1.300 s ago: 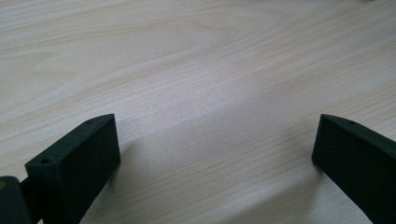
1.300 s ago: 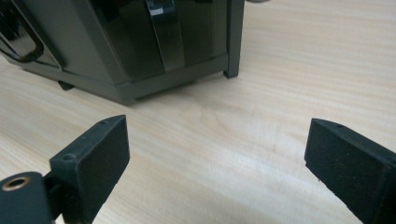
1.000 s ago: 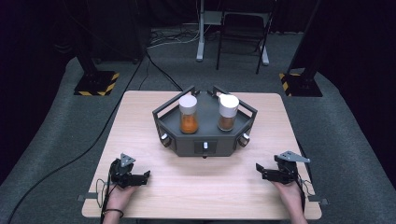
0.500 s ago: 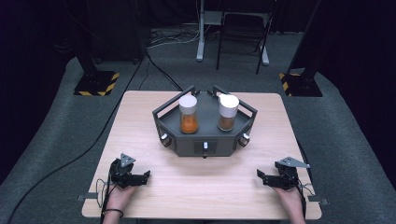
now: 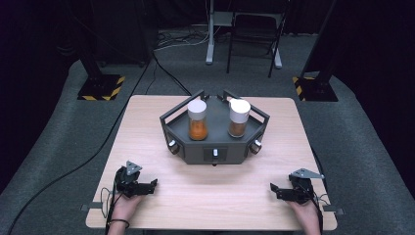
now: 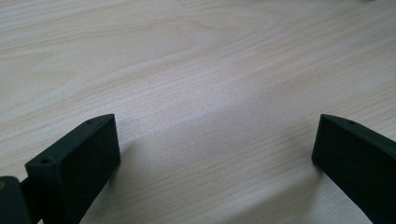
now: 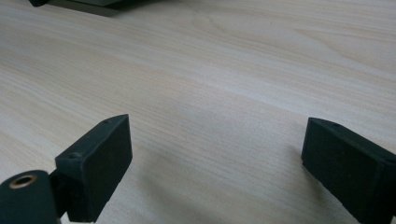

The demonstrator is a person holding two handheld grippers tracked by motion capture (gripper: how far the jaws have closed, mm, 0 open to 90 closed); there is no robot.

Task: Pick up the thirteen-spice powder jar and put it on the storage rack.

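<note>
I see my left gripper (image 5: pixel 152 184) at the lower left of the high view, jaws wide apart over bare table (image 5: pixel 210 205). My right gripper (image 5: pixel 274 189) sits lower right, jaws open with nothing between them (they have just been closing slightly). The two jars, orange-filled jar (image 5: pixel 197 120) and brown-filled jar (image 5: pixel 239 118), stand in the dark tray (image 5: pixel 195 149) at centre frame, well apart from both.

A chair (image 5: pixel 254 34) and a pole stand (image 5: pixel 210 29) stood on grey carpet (image 5: pixel 367 147) beyond the table (image 5: pixel 147 122); two yellow-and-black striped bases (image 5: pixel 100 88) flanked it, with cables (image 5: pixel 169 73) trailing.
</note>
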